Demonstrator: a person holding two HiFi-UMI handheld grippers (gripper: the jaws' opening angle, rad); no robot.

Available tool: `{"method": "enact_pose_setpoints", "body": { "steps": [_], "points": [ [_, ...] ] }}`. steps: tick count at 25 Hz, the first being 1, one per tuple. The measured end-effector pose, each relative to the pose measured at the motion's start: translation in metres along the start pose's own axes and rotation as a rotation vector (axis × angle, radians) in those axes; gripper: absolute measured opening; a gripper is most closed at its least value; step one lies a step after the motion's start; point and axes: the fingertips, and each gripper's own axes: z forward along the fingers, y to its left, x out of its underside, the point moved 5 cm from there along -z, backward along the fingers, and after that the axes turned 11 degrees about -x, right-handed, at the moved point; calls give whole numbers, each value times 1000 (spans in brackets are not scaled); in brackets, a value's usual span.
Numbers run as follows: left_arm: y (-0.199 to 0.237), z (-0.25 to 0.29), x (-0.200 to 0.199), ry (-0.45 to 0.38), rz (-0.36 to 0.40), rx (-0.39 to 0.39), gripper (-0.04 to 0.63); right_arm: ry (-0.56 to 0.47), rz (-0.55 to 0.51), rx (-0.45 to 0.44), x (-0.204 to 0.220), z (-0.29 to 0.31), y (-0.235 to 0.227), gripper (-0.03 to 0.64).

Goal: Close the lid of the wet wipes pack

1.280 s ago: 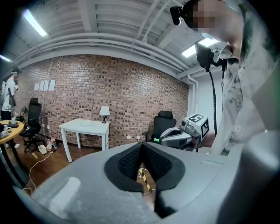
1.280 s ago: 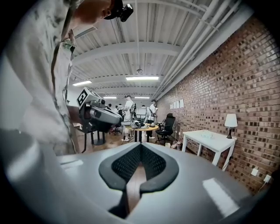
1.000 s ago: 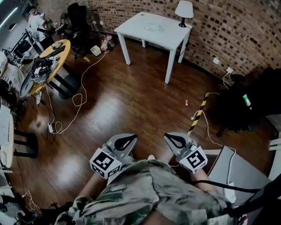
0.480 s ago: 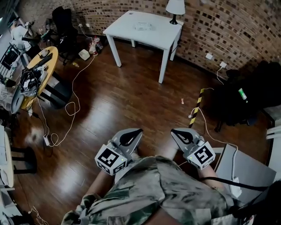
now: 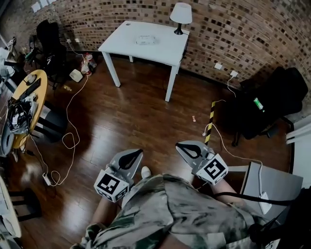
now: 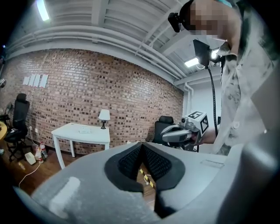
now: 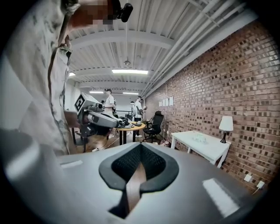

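Note:
The wet wipes pack (image 5: 145, 40) lies far off on a white table (image 5: 160, 48) by the brick wall, beside a lamp (image 5: 181, 14). Its lid is too small to make out. Both grippers are held close to my body above the wooden floor, well short of the table. My left gripper (image 5: 140, 152) is shut and holds nothing; my right gripper (image 5: 178, 145) is the same. In the left gripper view the pack (image 6: 84, 130) is a small spot on the table (image 6: 94, 135). The right gripper view shows the pack (image 7: 199, 138) on the table (image 7: 205, 148).
A round yellow table (image 5: 22, 104) loaded with gear stands at the left, with cables (image 5: 68, 141) trailing over the floor. A black chair (image 5: 48, 39) stands at back left, dark chairs and bags (image 5: 272, 97) at the right. A yellow-black strip (image 5: 210, 121) crosses the floor; a grey cabinet (image 5: 274, 187) is at lower right.
The white table has slid left and lower in the head view, so I have come nearer to it. Both grippers stay shut in front of my body.

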Motion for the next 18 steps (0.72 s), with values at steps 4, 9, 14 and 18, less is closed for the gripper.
{"method": "enact_pose_setpoints", "body": {
  "steps": [4,9,14,18],
  "points": [
    [38,-1,-1,3,0,19,-2,-10,-1,24,-8,34,-9,3],
    [68,3,10,33,2,71,-2,1,20,57,-7,61,-16,3],
    [83,9,14,26,-1,77,-2,29,33,53,-8,75,-27,3],
    [97,19,6,8,1,62,-2,34,5,23,-16,87,-42,3]
  ]
}}
